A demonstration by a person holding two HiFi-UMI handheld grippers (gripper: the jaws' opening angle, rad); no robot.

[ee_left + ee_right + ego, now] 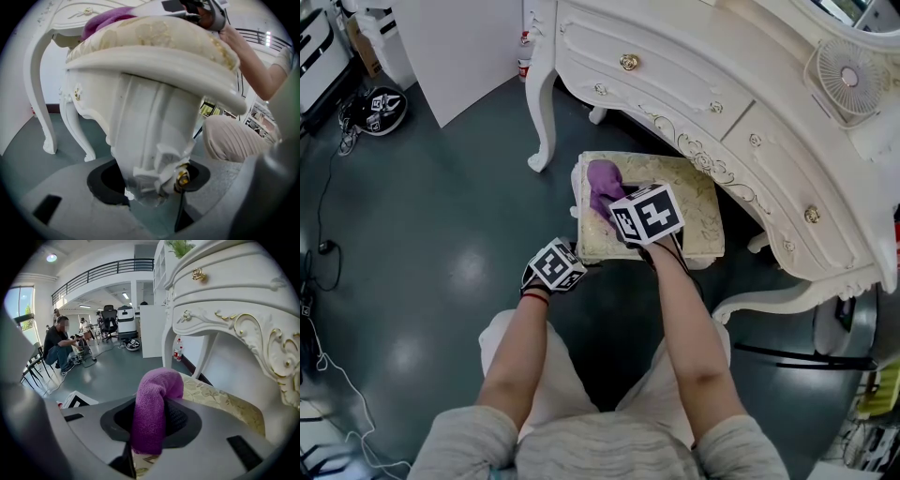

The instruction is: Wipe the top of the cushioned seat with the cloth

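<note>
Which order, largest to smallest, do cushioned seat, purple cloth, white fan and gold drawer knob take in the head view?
1. cushioned seat
2. white fan
3. purple cloth, partly covered, so unsure against the fan
4. gold drawer knob

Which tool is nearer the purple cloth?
Right. The right tool grips the purple cloth on the cushioned seat; the left tool clamps the stool leg below the seat, apart from the cloth.
</note>
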